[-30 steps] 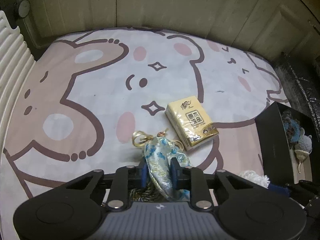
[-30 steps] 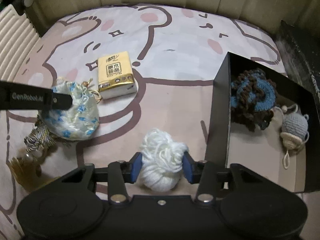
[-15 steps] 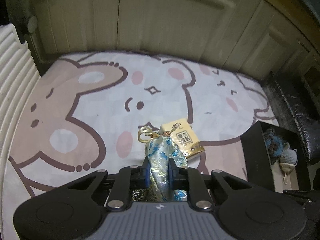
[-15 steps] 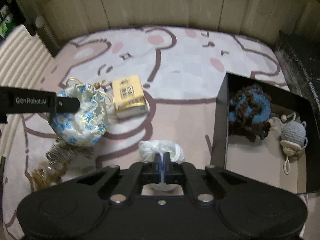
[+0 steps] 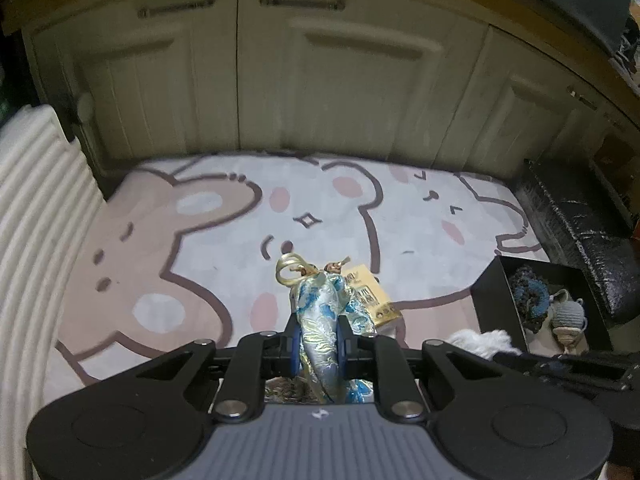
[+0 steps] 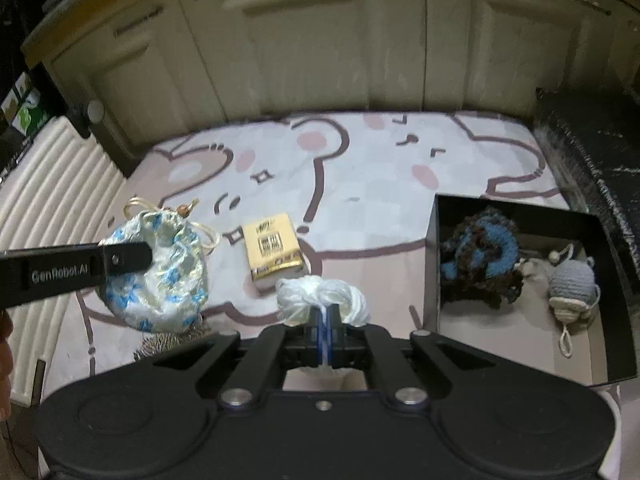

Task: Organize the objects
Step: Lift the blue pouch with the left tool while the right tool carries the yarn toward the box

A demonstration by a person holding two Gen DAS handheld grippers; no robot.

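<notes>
My left gripper [image 5: 318, 344] is shut on a blue-and-white silk drawstring pouch [image 5: 320, 320], lifted off the cartoon rug; from the right wrist view the pouch [image 6: 160, 272] hangs in the left gripper's finger [image 6: 120, 260], a gold tassel dangling beneath. My right gripper [image 6: 325, 320] is shut on a white yarn bundle [image 6: 320, 296], also raised above the rug. A yellow tissue pack [image 6: 274, 246] lies on the rug between them. The black box [image 6: 436, 264] at right holds a blue-brown crochet piece [image 6: 480, 256] and a grey knitted mouse [image 6: 570, 284].
Cream cabinet doors [image 5: 320, 80] close off the far side of the rug [image 5: 200, 240]. A white ribbed panel [image 5: 36, 220] stands on the left, a black textured bench [image 5: 580, 232] on the right. A hand [image 6: 4, 344] shows at the left edge.
Both grippers have risen from the rug with their loads. The right jaws closed on the white yarn, squeezing it flat. Both views tilted up, showing more of the cabinets.
</notes>
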